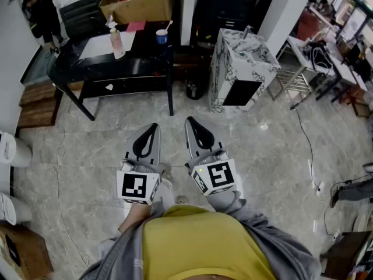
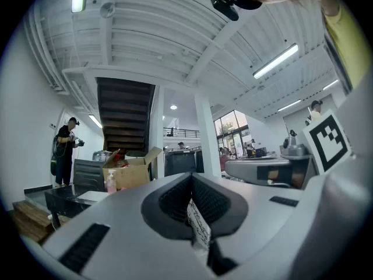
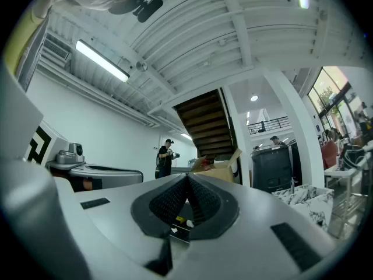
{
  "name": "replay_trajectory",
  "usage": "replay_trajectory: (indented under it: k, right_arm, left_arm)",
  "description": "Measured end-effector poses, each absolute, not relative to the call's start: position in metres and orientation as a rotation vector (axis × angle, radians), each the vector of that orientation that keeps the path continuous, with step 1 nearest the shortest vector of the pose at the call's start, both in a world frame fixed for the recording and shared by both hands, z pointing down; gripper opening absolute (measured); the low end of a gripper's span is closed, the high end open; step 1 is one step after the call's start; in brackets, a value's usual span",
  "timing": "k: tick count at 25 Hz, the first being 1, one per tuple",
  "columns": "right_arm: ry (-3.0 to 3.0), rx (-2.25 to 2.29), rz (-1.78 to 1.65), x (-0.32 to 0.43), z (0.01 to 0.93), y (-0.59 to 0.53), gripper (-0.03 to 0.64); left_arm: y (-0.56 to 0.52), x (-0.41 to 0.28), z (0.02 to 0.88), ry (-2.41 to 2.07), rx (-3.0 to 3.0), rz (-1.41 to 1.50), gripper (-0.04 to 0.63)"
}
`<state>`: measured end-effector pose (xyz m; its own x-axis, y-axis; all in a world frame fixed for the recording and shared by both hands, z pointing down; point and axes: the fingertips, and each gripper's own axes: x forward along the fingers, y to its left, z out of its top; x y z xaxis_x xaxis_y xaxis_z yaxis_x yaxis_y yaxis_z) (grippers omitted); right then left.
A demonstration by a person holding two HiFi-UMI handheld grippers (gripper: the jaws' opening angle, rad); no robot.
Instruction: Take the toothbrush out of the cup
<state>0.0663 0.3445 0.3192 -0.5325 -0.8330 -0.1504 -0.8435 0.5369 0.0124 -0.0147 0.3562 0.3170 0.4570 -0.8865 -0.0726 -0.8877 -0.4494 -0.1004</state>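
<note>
We are holding the left gripper (image 1: pixel 151 128) and right gripper (image 1: pixel 190 123) low, jaws pressed together, empty. The toothbrush (image 1: pixel 168 25) is sitting in the blue cup (image 1: pixel 161 37) on the table (image 1: pixel 71 60) at twelve o'clock.

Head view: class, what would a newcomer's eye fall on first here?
The left gripper and right gripper, both shut and empty, point side by side across the floor at mid-frame. Ahead, on a black table at upper left, a blue cup holds a toothbrush; a marbled cabinet stands to its right.
</note>
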Motion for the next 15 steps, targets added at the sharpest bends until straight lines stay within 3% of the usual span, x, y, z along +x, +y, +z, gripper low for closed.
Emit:
replay_trajectory:
  k: [15]
  right_arm:
    - [2.615,-1.507,0.161,0.018,0.335,0.158,0.080]
  left_arm:
    - [0.172,-0.067,0.331,1.485,-2.618,-0.002,0.003]
